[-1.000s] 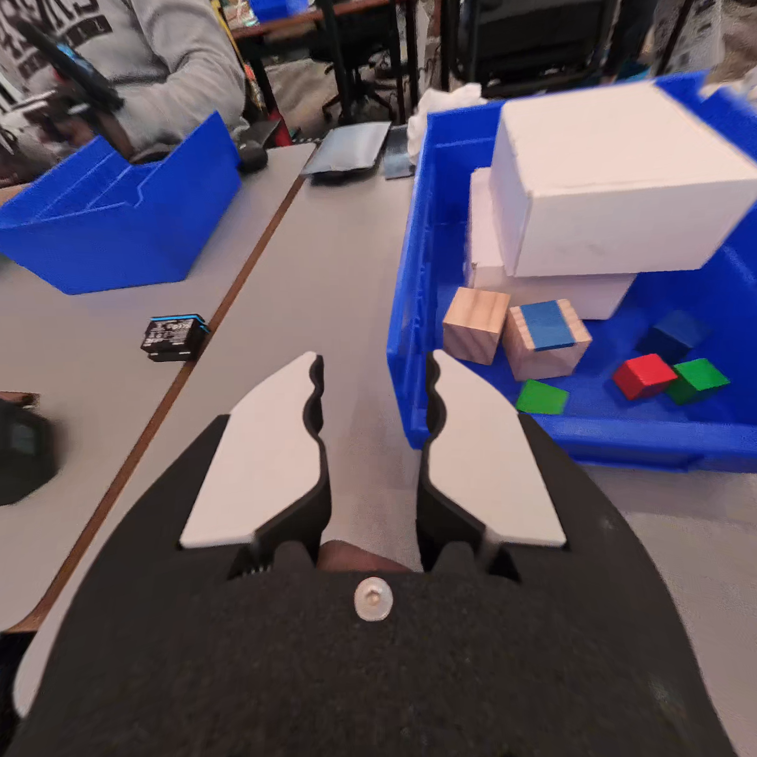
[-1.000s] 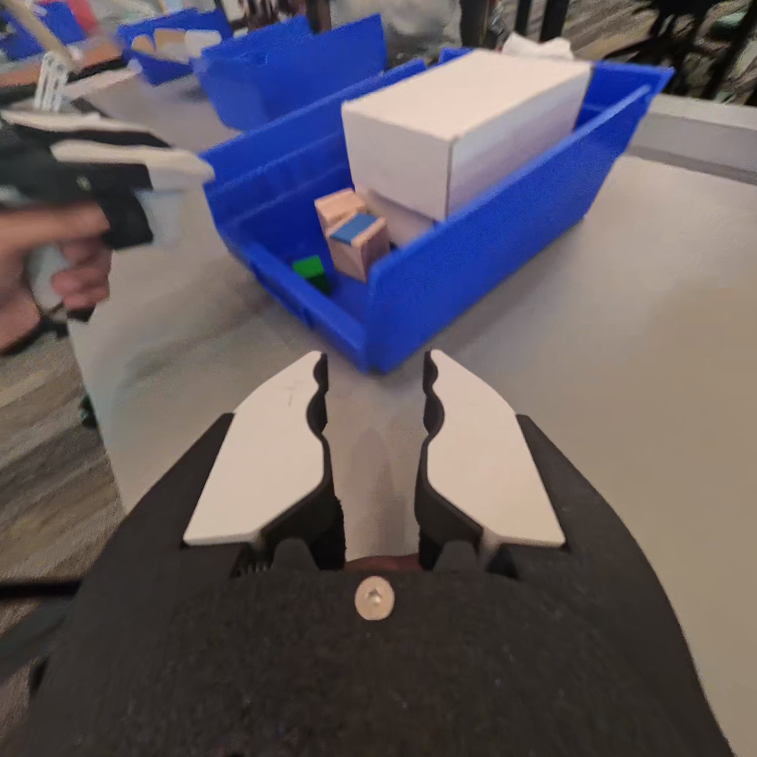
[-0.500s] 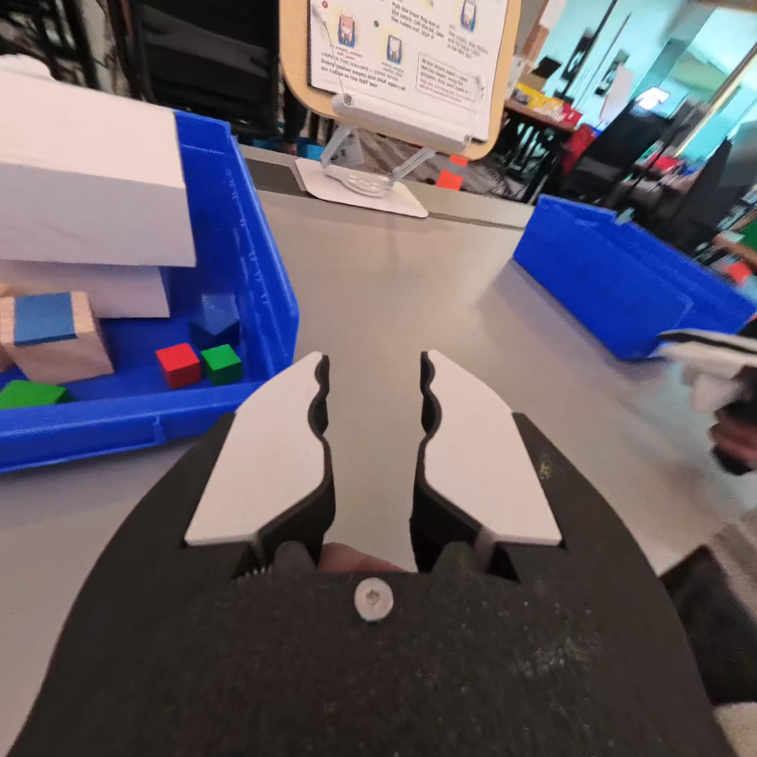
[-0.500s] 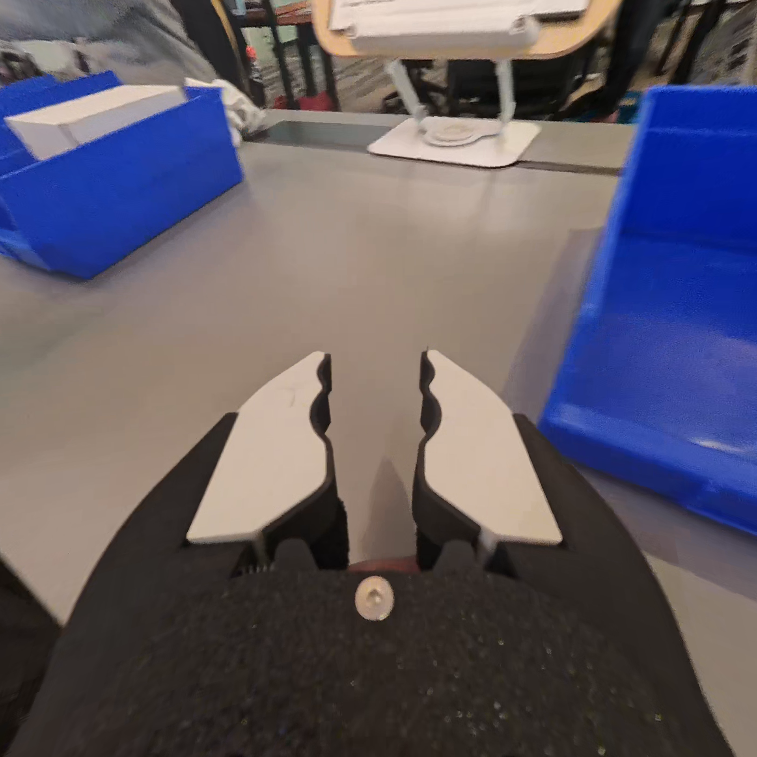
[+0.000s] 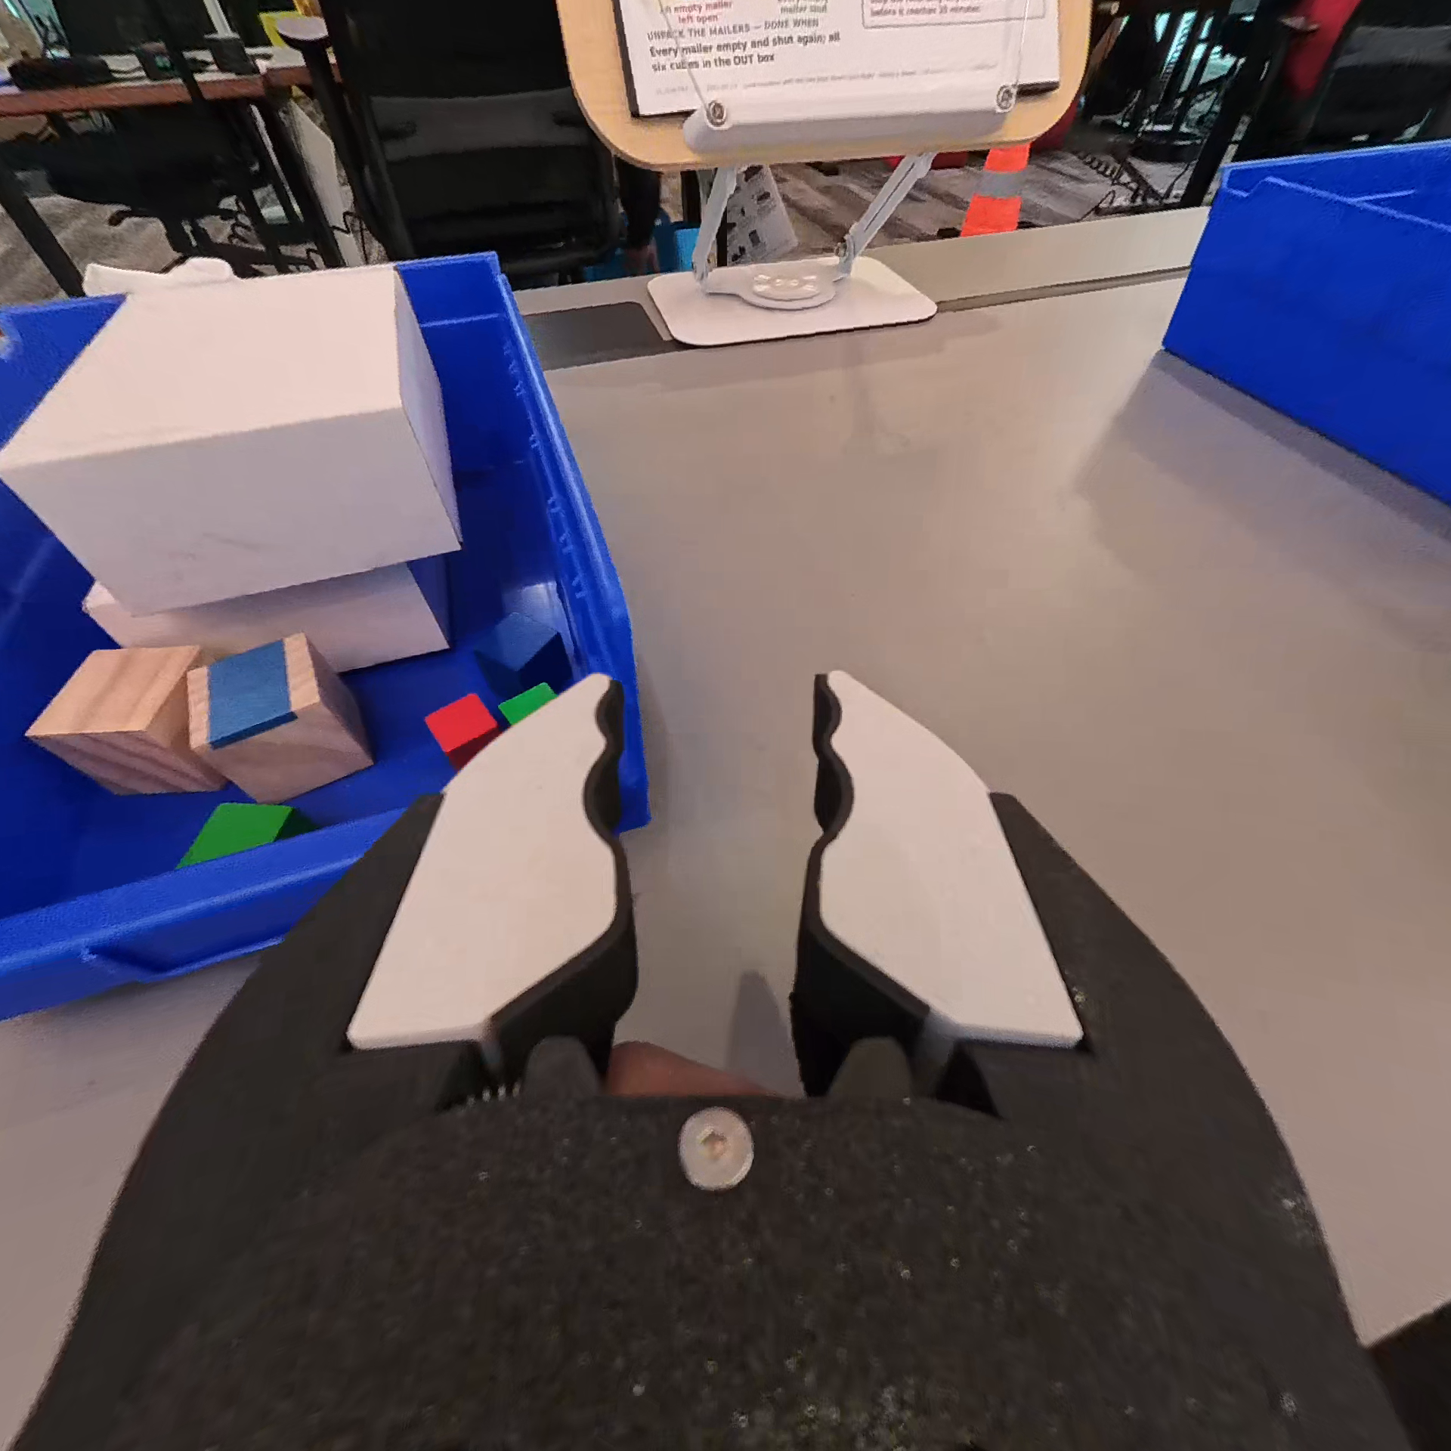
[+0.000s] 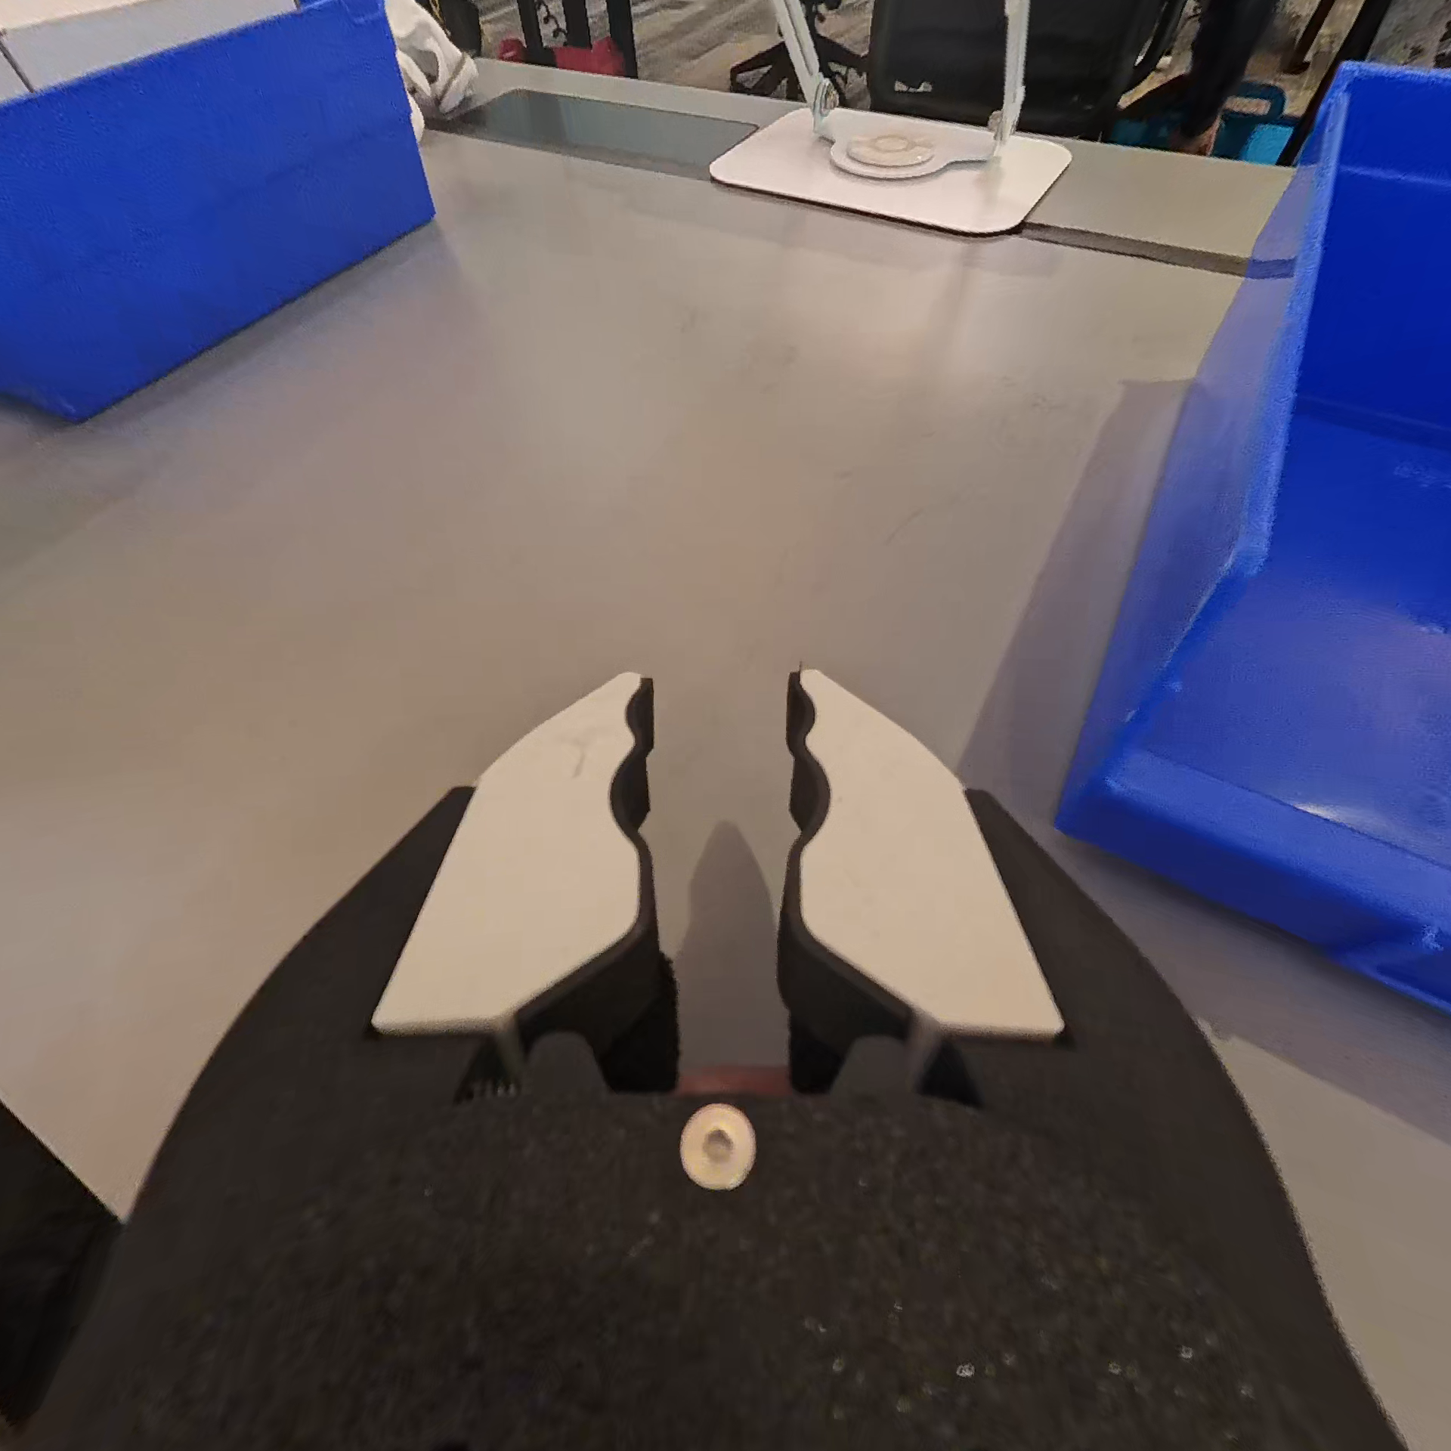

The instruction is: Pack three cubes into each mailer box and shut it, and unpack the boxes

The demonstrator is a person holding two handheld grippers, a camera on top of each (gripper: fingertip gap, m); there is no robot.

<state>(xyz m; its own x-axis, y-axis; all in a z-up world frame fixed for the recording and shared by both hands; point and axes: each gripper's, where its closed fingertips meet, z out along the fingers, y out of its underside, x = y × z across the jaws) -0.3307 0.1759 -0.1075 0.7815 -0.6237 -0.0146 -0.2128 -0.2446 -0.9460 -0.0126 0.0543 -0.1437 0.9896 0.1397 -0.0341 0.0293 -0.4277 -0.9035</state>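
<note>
Both your left hand-held gripper [image 5: 710,687] and right hand-held gripper [image 6: 718,683] hang apart, empty. The top white mailer box [image 5: 228,440] likely handles light but crushable; pinch across its short sides.

A blue plastic bin [image 5: 550,502] sits at ten o'clock on the grey table [image 5: 903,550]; in it, one white cardboard mailer box [image 5: 228,440] lies on another [image 5: 314,620], wooden and painted cubes [image 5: 275,714] before them; a second blue plastic bin [image 5: 1327,314] stands at two o'clock; a white stand base [image 5: 793,302] at twelve.
</note>
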